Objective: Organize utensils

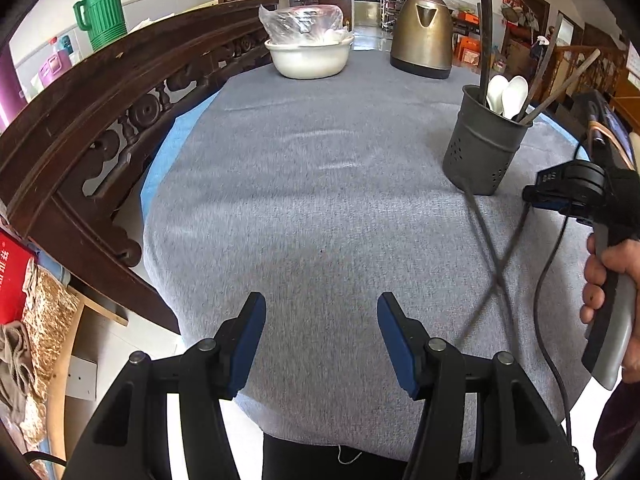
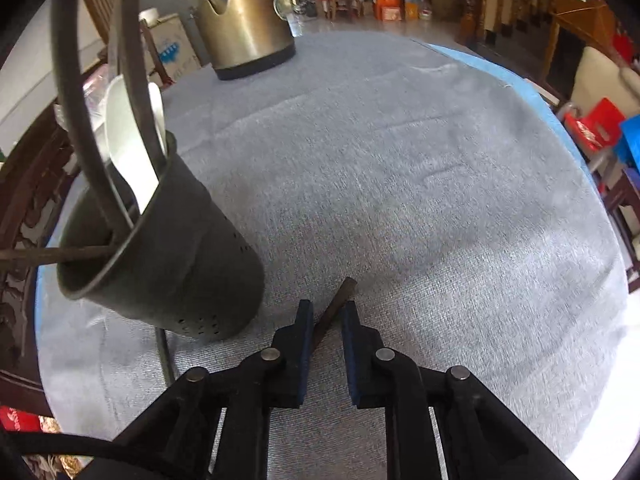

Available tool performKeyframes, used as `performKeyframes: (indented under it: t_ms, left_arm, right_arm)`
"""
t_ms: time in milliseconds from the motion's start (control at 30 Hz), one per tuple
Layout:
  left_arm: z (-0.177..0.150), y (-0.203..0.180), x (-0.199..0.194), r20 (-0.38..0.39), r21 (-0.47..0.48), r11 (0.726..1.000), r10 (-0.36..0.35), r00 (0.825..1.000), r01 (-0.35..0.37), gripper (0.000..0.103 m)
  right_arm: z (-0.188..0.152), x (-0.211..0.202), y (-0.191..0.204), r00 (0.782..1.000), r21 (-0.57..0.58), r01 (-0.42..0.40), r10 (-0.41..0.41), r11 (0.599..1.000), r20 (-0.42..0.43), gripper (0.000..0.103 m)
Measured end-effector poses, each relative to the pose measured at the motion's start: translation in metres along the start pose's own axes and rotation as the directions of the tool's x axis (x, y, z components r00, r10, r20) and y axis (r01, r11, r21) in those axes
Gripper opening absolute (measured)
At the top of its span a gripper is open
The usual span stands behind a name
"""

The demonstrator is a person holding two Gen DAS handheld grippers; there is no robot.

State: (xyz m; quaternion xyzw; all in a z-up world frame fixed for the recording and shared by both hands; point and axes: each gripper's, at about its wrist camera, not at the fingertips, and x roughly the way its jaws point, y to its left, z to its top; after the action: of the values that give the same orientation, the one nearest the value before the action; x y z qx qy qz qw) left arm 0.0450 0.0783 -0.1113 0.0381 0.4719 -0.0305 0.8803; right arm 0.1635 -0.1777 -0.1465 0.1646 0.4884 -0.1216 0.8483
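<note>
A dark perforated utensil holder [image 1: 484, 148] [image 2: 180, 264] stands on the grey cloth with white spoons [image 1: 508, 94] [image 2: 128, 136] and dark sticks in it. My right gripper [image 2: 326, 308] sits just right of the holder's base. Its jaws are narrowed onto a dark chopstick [image 2: 344, 292] that lies slantwise between the pads, with its tip poking out ahead. A second chopstick [image 1: 478, 228] [image 2: 166, 356] lies on the cloth from the holder's foot towards me. My left gripper [image 1: 322, 304] hovers open over bare cloth near the table's front edge, holding nothing.
A brass kettle [image 1: 424, 36] [image 2: 244, 20] and a white bowl [image 1: 308, 52] with a plastic bag stand at the far end. A carved wooden rail [image 1: 100, 120] borders the left side. A black cable [image 1: 552, 280] hangs by the hand [image 1: 608, 280] at the right.
</note>
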Motion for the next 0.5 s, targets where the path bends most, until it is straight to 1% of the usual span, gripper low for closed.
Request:
performKeyframes:
  t_ms: [133, 200, 267, 333, 367, 433, 500]
  left_arm:
    - [0.005, -0.007, 0.005, -0.007, 0.011, 1.0, 0.008, 1.0, -0.008, 0.059]
    - [0.007, -0.012, 0.009, -0.014, 0.017, 1.0, 0.01, 1.0, -0.01, 0.059]
    - [0.011, -0.021, 0.013, -0.026, 0.028, 1.0, 0.002, 1.0, -0.001, 0.059]
    - [0.014, -0.03, 0.015, -0.038, 0.034, 0.999, -0.019, 0.999, 0.02, 0.059]
    - [0.016, -0.035, 0.016, -0.041, 0.037, 0.999, -0.032, 0.999, 0.033, 0.059]
    - [0.021, -0.049, 0.019, -0.053, 0.053, 0.996, -0.065, 0.996, 0.068, 0.059]
    - [0.024, -0.063, 0.021, -0.063, 0.068, 0.993, -0.094, 0.994, 0.098, 0.059]
  right_arm:
    - [0.004, -0.01, -0.023, 0.999, 0.014, 0.008, -0.009, 1.0, 0.049, 0.012]
    - [0.008, -0.01, -0.033, 0.998, 0.022, 0.006, -0.008, 1.0, 0.058, 0.011]
    - [0.011, -0.01, -0.05, 0.998, 0.051, -0.032, 0.029, 0.998, 0.051, 0.011]
    - [0.012, -0.007, -0.064, 0.998, 0.079, -0.058, 0.055, 0.995, 0.042, 0.011]
    - [0.012, -0.006, -0.07, 0.996, 0.09, -0.086, 0.083, 0.992, 0.04, 0.011]
    - [0.012, -0.003, -0.077, 0.991, 0.101, -0.133, 0.13, 0.986, 0.044, 0.011]
    - [0.01, -0.004, -0.078, 0.987, 0.091, -0.157, 0.154, 0.983, 0.046, 0.011]
